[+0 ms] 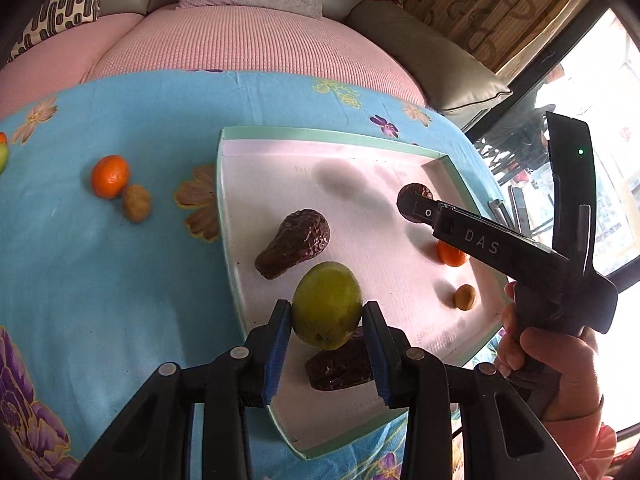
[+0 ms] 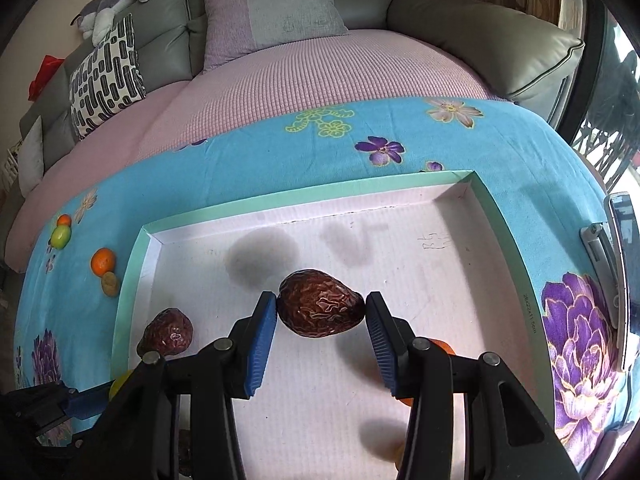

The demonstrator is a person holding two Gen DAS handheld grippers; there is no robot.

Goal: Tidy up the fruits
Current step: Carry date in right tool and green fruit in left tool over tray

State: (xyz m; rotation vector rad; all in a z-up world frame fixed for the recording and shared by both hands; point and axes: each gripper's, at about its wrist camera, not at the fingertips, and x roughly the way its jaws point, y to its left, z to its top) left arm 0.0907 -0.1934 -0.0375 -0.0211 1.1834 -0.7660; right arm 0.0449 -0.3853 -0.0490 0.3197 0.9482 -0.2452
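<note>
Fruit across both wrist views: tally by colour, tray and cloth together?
dark brown fruit: 3
orange fruit: 3
green fruit: 2
tan fruit: 2
Total: 10

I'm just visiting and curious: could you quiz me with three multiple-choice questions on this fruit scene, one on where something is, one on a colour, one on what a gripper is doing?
1. Where does the orange beside the small brown fruit lie?
A. in the tray
B. on the blue cloth
C. on the sofa

2. What colour is the fruit between the left gripper fingers?
A. green
B. red
C. purple

3. What is the right gripper doing?
A. hanging empty
B. gripping an orange
C. gripping a dark avocado

Answers: B, it lies outside the tray; A, yellow-green skin; C, both pads touch it.
</note>
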